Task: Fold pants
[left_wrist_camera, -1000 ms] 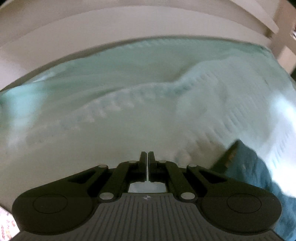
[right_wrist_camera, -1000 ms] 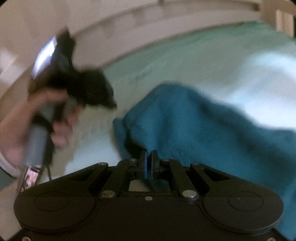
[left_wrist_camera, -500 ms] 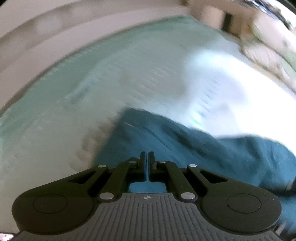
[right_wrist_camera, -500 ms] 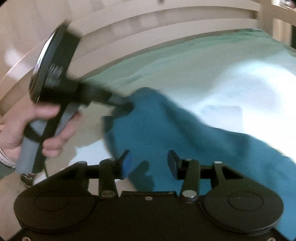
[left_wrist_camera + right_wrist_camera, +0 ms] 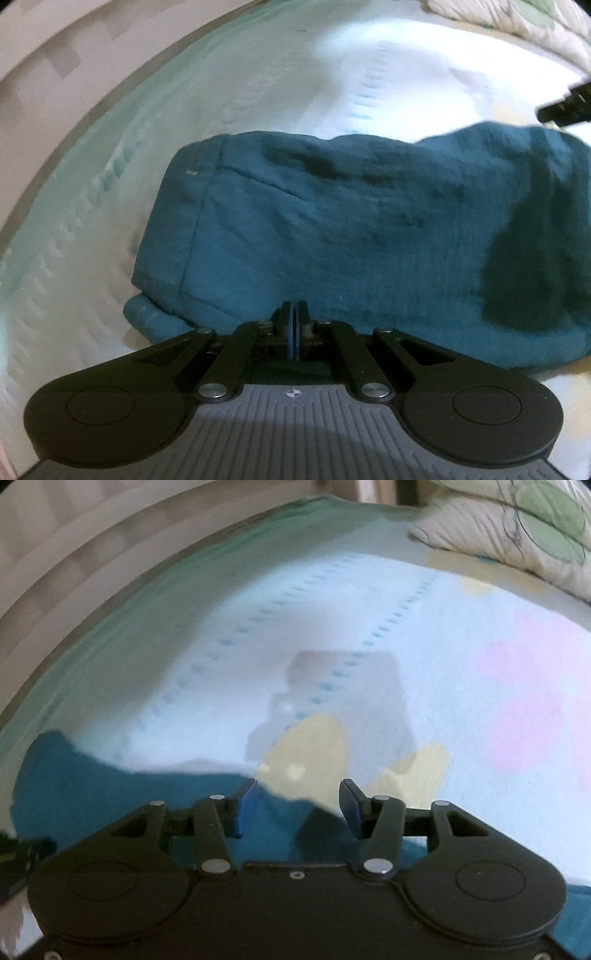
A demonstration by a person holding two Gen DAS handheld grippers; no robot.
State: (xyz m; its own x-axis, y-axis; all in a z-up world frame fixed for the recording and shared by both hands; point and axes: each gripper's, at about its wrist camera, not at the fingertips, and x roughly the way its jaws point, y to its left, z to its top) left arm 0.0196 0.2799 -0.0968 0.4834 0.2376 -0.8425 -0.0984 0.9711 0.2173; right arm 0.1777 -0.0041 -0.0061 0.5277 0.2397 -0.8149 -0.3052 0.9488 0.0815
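Note:
The teal pants (image 5: 351,229) lie folded into a wide bundle on the bed sheet (image 5: 258,92), with a hemmed edge at their left end. My left gripper (image 5: 294,314) is shut with nothing between its pads, its tips over the near edge of the pants. In the right wrist view the pants (image 5: 110,794) fill the lower left. My right gripper (image 5: 297,797) hangs over their far edge. Its jaws are opening, fabric lies below them, and the pads do not press on it. The right gripper (image 5: 565,107) also shows at the right edge of the left wrist view.
The sheet (image 5: 443,664) is pale with pink and yellow patches and dotted seams. A quilted pillow (image 5: 517,528) lies at the far right. A pale bed frame (image 5: 55,74) curves along the left and far side.
My right gripper has opened and let go of the pants, then swung right along them. My left gripper, still shut, has come from the bare sheet to the pants.

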